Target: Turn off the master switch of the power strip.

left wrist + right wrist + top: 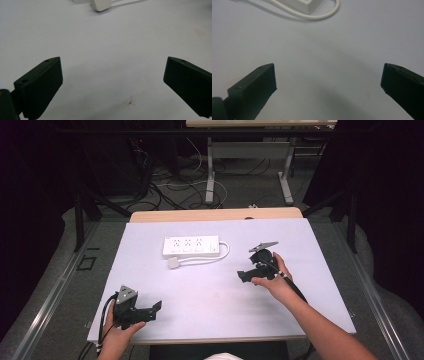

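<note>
A white power strip (191, 246) lies flat near the middle of the white table top (220, 290), its cable (224, 254) looping round to a white plug (173, 262) just in front of it. My left gripper (156, 309) rests near the front left edge, open, with nothing between its jaws; its own view shows the plug (100, 4) far ahead. My right gripper (243, 274) hovers right of centre, open and empty, pointing left. In the right gripper view the power strip's corner (308, 5) and the cable (322, 15) lie ahead.
A wooden strip (215, 214) edges the table's far side. Beyond it on the floor are tangled cables (175, 190) and the white legs of another desk (210, 175). Dark curtains close in both sides.
</note>
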`<state>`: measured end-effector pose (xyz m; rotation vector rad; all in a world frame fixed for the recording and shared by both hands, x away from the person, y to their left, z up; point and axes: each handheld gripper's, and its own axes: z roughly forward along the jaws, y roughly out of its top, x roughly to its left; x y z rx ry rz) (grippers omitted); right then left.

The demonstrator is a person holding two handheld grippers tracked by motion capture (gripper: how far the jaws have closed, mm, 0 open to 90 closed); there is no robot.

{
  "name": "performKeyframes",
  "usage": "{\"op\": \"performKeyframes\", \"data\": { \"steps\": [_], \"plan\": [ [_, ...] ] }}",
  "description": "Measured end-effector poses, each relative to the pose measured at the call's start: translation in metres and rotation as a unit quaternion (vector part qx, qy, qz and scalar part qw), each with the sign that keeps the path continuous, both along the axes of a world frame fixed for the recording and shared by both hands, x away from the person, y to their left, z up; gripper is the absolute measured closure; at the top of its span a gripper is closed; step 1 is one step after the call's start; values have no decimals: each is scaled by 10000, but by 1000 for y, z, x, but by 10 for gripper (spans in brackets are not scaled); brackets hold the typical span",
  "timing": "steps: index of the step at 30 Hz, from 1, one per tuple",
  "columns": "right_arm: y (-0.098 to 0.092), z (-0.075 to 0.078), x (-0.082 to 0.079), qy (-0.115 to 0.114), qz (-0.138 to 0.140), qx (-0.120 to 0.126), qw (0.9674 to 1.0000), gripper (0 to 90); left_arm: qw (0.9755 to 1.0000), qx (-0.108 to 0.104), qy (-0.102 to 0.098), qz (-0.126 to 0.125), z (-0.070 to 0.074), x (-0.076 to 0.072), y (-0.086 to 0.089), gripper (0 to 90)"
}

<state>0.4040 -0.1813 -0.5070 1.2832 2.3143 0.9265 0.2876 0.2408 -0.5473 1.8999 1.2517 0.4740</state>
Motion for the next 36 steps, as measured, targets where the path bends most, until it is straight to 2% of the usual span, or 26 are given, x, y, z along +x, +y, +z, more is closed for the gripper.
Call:
{"op": "performKeyframes", "data": {
  "steps": [4, 12, 14, 24, 29, 36],
  "plan": [
    [-8, -1, -5, -15, -2, -2, 10000, 0, 10000, 53, -26, -14, 0, 0, 0, 24],
    [-25, -2, -19, -101, -81, -13, 9999, 0, 10000, 13, -1, -3, 0, 0, 0, 24],
    [-28, -3, -24, -96, -136, 61, 9998, 0, 10000, 17, -3, 0, 0, 0, 0, 24],
    [-49, -13, -47, -256, -275, 152, 9992, 0, 10000, 22, -7, -3, 0, 0, -1, 24],
    [-59, -21, -56, -249, -379, 230, 9987, 0, 10000, 21, -11, 2, 0, 0, -1, 24],
    [-75, -26, -70, -373, -525, 226, 9977, 0, 10000, 29, -3, 2, 0, 0, -1, 24]
  ]
}}
